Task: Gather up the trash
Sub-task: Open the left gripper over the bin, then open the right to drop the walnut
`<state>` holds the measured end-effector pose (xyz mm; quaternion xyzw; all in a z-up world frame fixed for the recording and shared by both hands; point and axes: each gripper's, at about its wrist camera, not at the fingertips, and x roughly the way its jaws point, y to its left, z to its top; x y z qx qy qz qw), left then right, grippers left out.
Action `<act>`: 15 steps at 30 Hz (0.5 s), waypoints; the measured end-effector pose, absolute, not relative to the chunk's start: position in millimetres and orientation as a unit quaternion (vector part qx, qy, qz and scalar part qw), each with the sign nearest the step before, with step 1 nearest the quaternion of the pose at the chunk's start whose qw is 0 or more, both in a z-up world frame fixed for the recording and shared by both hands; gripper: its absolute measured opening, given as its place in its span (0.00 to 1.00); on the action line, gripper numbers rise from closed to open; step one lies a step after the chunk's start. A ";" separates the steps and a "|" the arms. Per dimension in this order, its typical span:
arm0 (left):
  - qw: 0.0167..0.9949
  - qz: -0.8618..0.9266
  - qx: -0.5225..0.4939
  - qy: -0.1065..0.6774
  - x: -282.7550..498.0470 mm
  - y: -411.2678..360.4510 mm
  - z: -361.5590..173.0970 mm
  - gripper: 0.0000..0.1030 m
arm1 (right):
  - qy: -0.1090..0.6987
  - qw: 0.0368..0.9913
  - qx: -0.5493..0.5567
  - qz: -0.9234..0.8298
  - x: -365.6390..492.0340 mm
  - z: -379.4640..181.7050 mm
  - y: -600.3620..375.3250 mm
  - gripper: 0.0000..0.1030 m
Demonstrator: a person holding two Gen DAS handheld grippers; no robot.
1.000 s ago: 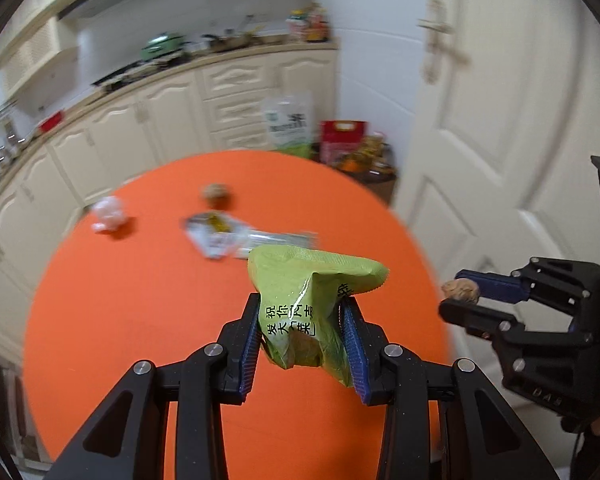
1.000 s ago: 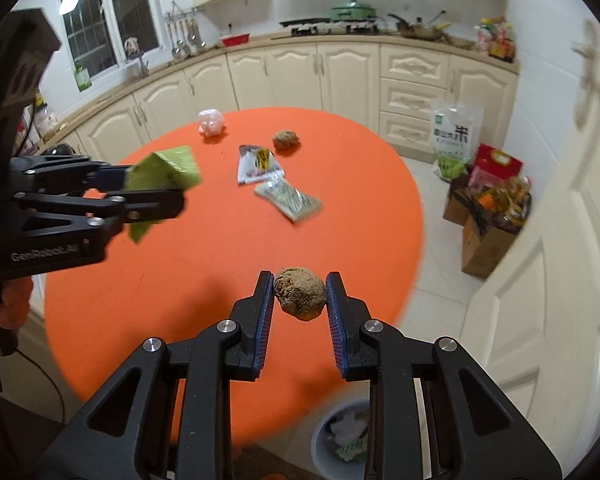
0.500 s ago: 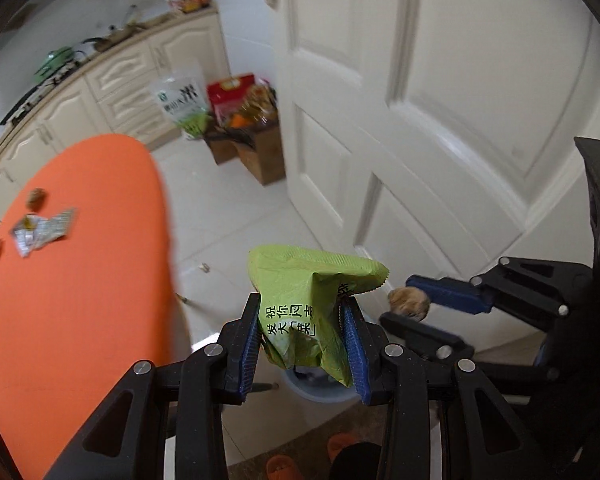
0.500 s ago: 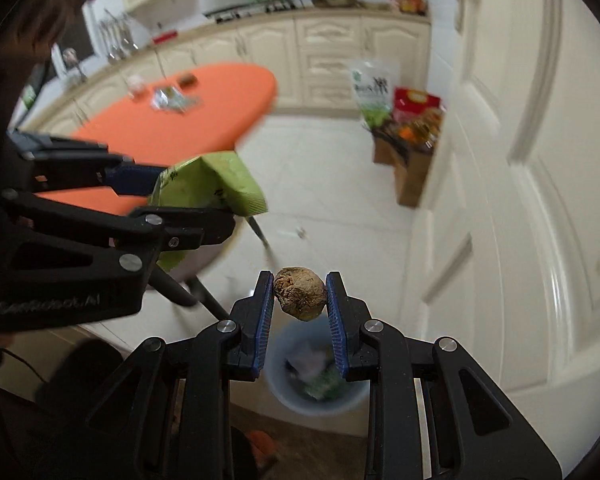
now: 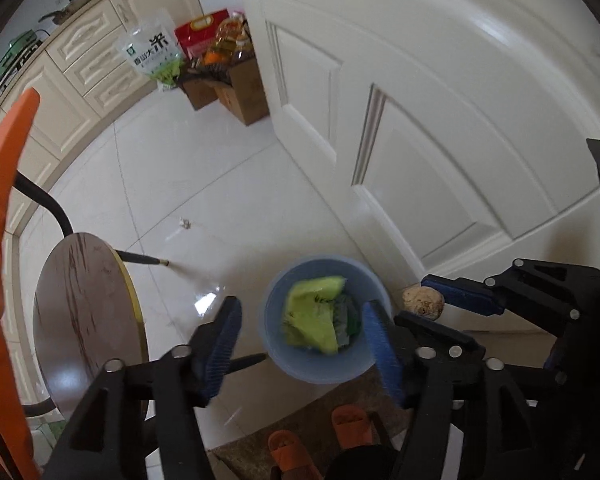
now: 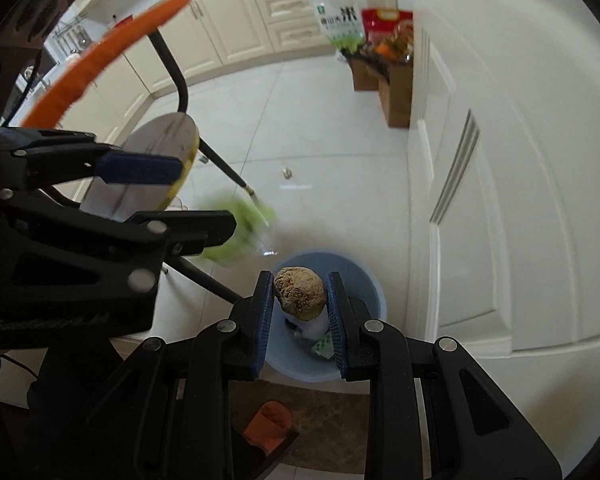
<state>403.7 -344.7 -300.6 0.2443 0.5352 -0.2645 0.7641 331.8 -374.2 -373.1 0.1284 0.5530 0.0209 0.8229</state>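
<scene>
Left gripper (image 5: 300, 336) jaws just opening, empty | green wrapper (image 5: 314, 320) print blurred | right gripper (image 6: 300, 308) clamps brown lump (image 6: 300, 292)

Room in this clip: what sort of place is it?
Most likely a home kitchen: cream cabinets and drawers along the wall, a stovetop on the counter, and a rice bag beside boxed groceries on the tiled floor.
</scene>
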 end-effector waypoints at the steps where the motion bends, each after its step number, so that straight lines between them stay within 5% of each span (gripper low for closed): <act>1: 0.764 -0.264 0.246 0.535 407.0 -345.7 -300.7 0.59 | 0.556 0.821 0.132 0.023 333.7 -377.7 -373.9 0.24; 6: 0.773 -0.242 0.245 0.533 408.7 -347.8 -302.6 0.59 | 0.559 0.814 0.153 0.028 345.1 -395.0 -373.8 0.25; 8: 0.777 -0.239 0.238 0.532 408.6 -344.4 -296.4 0.59 | 0.557 0.816 0.155 0.023 345.4 -395.6 -372.5 0.32; 10: 0.781 -0.238 0.232 0.528 404.0 -335.6 -287.5 0.59 | 0.554 0.818 0.157 0.019 345.4 -391.4 -370.8 0.54; 15: 0.793 -0.253 0.218 0.509 389.5 -319.4 -255.6 0.59 | 0.533 0.834 0.140 0.018 336.7 -353.3 -356.6 0.58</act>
